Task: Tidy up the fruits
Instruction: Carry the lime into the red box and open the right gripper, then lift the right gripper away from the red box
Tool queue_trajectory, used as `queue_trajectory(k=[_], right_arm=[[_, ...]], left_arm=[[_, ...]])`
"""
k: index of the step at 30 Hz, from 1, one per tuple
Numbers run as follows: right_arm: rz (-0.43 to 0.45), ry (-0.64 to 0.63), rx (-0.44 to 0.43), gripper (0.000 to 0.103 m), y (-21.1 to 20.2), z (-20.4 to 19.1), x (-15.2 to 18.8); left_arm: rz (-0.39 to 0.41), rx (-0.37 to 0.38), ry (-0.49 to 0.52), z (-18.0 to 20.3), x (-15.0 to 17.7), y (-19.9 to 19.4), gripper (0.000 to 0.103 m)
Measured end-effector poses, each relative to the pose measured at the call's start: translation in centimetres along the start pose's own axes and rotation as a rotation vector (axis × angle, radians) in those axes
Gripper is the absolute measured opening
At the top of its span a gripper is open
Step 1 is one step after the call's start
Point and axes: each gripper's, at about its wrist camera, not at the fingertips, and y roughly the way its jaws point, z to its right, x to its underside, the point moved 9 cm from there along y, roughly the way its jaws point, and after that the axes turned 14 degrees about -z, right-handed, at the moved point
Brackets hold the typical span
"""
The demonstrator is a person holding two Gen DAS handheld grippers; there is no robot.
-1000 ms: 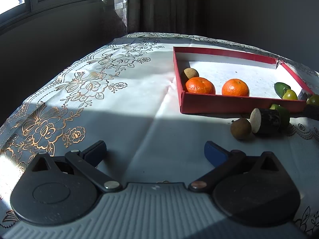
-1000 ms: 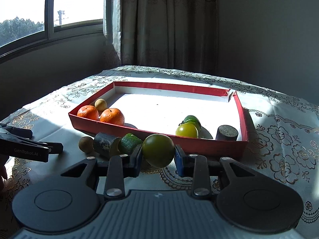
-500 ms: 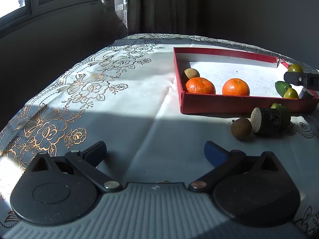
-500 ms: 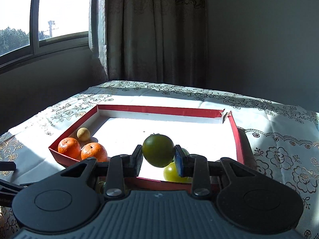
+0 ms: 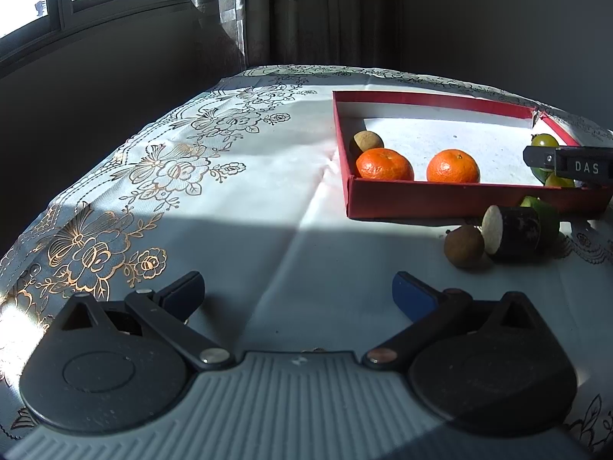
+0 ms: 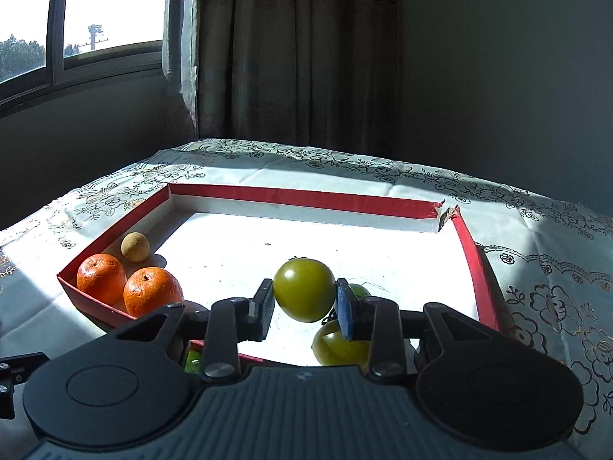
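Observation:
My right gripper [image 6: 304, 303] is shut on a green tomato [image 6: 302, 289] and holds it above the red tray [image 6: 306, 195], over its near right part. Below it lie a yellow-green fruit [image 6: 337, 345] and a darker green one [image 6: 360, 290]. Two oranges [image 6: 101, 278] [image 6: 151, 291] and a small brown fruit [image 6: 135, 247] sit in the tray's left corner. My left gripper [image 5: 297, 293] is open and empty, low over the tablecloth, left of the tray [image 5: 440, 201]. The right gripper's finger [image 5: 567, 163] shows at the right edge of the left wrist view.
Outside the tray's near wall lie a brown round fruit [image 5: 464, 246], a dark cut cylinder piece [image 5: 511, 229] and a green fruit [image 5: 546, 214]. The floral tablecloth [image 5: 172, 176] drops off at the left. A curtain [image 6: 295, 50] and window [image 6: 95, 7] stand behind.
My right gripper has lifted the green tomato from in front of the tray and carried it forward over the tray's inside. The left gripper has stayed in place, open.

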Motion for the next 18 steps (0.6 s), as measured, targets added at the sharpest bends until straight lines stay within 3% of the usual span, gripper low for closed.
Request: queue_trajectory(k=[3, 10, 12, 15, 18], right_arm=[[0.009, 0.007, 0.01, 0.039, -0.2, 0.2, 0.0], [0.037, 0.061, -0.013, 0.039, -2.3, 1.3, -0.3], [0.043, 0.078, -0.03, 0.045, -3.6, 1.6, -0.1], [0.057, 0.089, -0.017, 0.076, -5.9, 2.1, 1.2], [0.032, 0.063, -0.002, 0.078, -7.4, 2.5, 3.4]], left_arm=[[0.0, 0.0, 0.0, 0.0, 0.0, 0.0, 0.103], [0.0, 0.004, -0.005, -0.1, 0.0, 0.0, 0.103], [0.001, 0.007, -0.012, -0.2, 0.1, -0.1, 0.103], [-0.002, 0.011, -0.016, -0.2, 0.0, 0.0, 0.103], [0.003, 0.008, -0.014, -0.2, 0.1, -0.1, 0.103]])
